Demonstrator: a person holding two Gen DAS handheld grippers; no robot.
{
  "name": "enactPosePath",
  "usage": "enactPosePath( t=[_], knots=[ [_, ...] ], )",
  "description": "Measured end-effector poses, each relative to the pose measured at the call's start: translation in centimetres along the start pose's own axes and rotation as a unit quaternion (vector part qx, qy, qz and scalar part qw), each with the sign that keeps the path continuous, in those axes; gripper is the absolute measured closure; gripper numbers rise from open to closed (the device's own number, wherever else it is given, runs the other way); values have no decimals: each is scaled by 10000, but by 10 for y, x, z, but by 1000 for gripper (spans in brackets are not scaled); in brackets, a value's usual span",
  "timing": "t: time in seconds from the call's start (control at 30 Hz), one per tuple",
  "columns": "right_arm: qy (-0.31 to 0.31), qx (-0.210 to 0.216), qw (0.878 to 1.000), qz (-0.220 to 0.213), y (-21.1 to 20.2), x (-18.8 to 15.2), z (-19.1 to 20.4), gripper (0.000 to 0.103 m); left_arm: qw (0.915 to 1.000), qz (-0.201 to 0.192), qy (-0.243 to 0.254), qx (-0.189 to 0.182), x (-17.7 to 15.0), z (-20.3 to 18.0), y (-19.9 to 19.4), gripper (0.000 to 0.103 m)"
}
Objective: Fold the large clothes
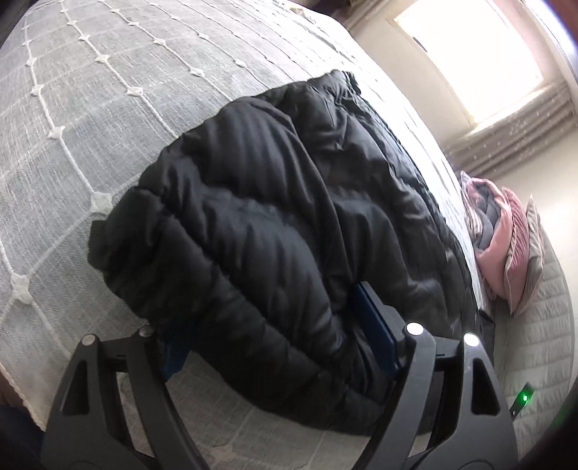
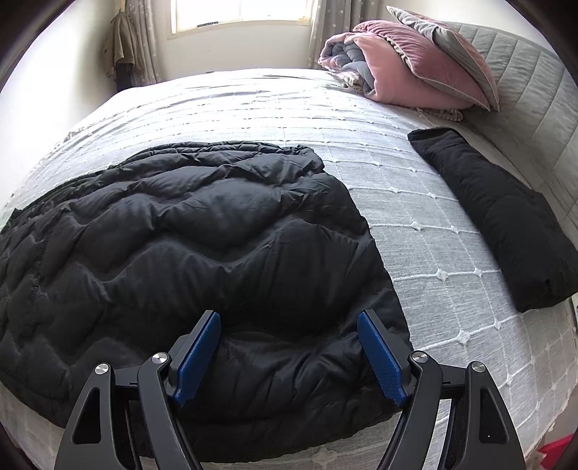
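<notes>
A black puffer jacket (image 1: 271,199) lies folded on the grey bedspread (image 1: 90,108). In the left wrist view its thick near edge bulges up between the fingers of my left gripper (image 1: 267,321). The right blue pad (image 1: 375,325) lies against the fabric, and the left pad is mostly hidden behind the fold. The jaws stand wide. In the right wrist view the same jacket (image 2: 180,235) spreads across the left of the bed. My right gripper (image 2: 289,314) hovers open over the jacket's near right corner, both blue pads bare, nothing gripped.
A second black garment (image 2: 505,224) lies folded at the bed's right side beside the padded headboard (image 2: 523,72). A pink quilt and pillows (image 2: 397,72) are stacked at the far right corner. The window (image 2: 242,14) is beyond the bed. Bare bedspread (image 2: 415,217) separates the two garments.
</notes>
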State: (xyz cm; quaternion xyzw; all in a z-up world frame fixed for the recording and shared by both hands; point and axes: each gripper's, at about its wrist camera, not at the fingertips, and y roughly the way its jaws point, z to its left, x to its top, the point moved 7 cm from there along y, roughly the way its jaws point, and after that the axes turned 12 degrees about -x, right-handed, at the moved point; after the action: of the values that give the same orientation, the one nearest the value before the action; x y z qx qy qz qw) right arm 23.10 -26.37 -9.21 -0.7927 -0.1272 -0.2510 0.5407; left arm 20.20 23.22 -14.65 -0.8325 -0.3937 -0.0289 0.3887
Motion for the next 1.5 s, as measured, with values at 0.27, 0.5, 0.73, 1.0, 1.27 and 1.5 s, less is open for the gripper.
enactPosePath(
  t=[0.27, 0.5, 0.73, 1.0, 1.27, 1.5],
  knots=[
    [53, 141, 9999, 39, 2, 1, 1, 24, 9989, -368, -281, -68, 7, 5, 0, 31],
    [60, 207, 9996, 206, 12, -3, 3, 24, 9980, -623, 117, -50, 14, -12, -10, 61],
    [40, 85, 9998, 166, 13, -1, 5, 24, 9950, -847, 173, -508, 26, -25, -28, 63],
    [17, 19, 9999, 128, 11, -1, 10, 24, 9967, -501, -438, -460, 33, -1, -4, 51],
    [139, 66, 9999, 4, 6, 5, 4, 35, 9936, -788, -308, -746, 37, -15, -25, 73],
    [-315, 1447, 9843, -962, -53, 31, 77, 91, 9913, -1040, 491, -632, 43, -50, -38, 73]
  ],
)
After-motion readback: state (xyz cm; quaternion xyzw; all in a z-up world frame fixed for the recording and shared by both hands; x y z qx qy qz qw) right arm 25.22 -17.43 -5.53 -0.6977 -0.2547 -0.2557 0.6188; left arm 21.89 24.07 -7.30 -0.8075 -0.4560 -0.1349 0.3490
